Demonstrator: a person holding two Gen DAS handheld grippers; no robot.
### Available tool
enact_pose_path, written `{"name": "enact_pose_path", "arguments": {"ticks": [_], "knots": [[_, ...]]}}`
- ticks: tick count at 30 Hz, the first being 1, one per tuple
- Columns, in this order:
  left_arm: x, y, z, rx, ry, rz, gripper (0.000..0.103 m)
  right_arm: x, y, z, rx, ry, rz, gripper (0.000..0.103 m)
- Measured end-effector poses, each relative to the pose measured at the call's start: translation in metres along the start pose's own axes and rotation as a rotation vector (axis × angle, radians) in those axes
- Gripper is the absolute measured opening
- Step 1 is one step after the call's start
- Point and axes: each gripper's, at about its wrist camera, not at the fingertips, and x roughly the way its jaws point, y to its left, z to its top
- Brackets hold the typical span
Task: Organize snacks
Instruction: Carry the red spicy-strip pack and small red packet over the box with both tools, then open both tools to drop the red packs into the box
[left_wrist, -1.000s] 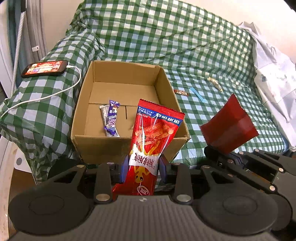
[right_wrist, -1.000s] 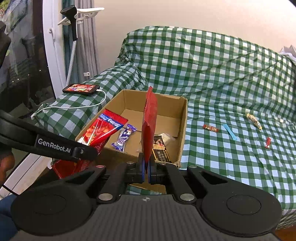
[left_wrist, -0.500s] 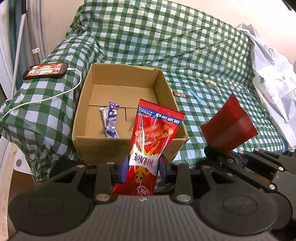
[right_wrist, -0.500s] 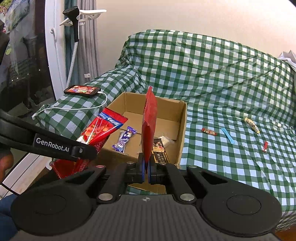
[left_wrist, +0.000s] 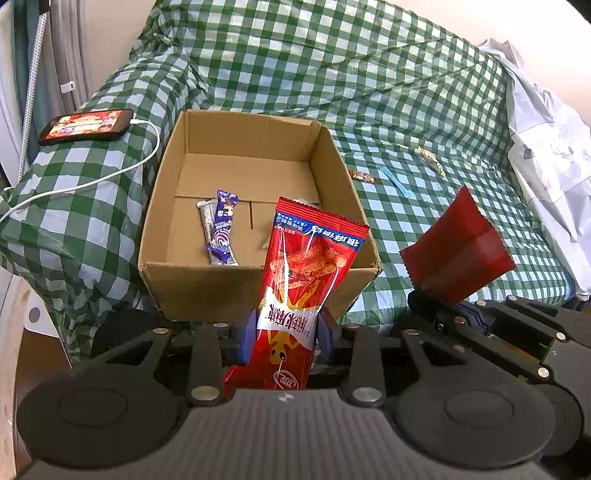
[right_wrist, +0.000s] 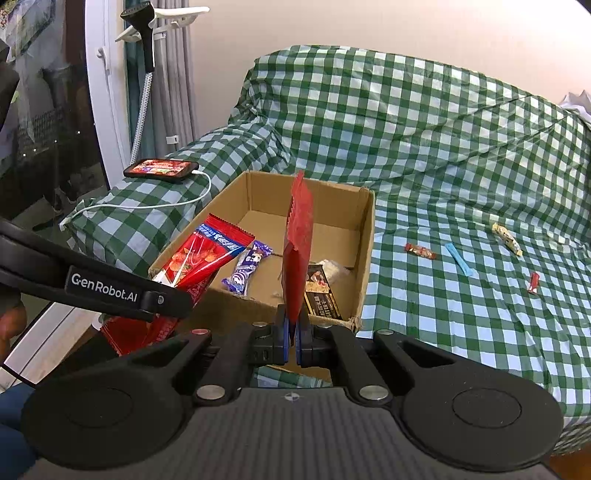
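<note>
Snack bag stands upright, clamped between the left gripper jaws; red packet is pinched edge-on by the right gripper, near the box.

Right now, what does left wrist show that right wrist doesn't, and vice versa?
Left wrist only: the printed front of the red snack bag in the left gripper, and the broad face of the plain red packet.

Right wrist only: a dark bar and a pale wrapper in the box's near right corner, a small red candy on the cover, and the right gripper shut on the packet, seen edge-on.

Both: the cardboard box, purple wrapper, phone, blue stick.
</note>
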Motion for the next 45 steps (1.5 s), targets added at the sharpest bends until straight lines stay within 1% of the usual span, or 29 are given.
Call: {"name": "enact_pose_path", "arguments": {"ticks": [13,21,33,45], "knots": [[0.02,0.005,0.006,-0.019,0.036,-0.002,0.038,0.021,-0.003,0.004,-0.002,0.051,0.0,0.003],[0.029,0.014,0.015,-0.036,0.039,0.005,0.038,0.033,-0.005,0.01,-0.003,0.069,-0.009,0.003],[0.041,0.044,0.052,-0.085,-0.003,0.04,0.038,0.059,-0.004,0.028,-0.015,0.08,-0.008,0.003],[0.074,0.059,0.089,-0.097,0.009,0.053,0.038,0.106,-0.007,0.054,-0.011,0.101,0.006,0.003]]}}
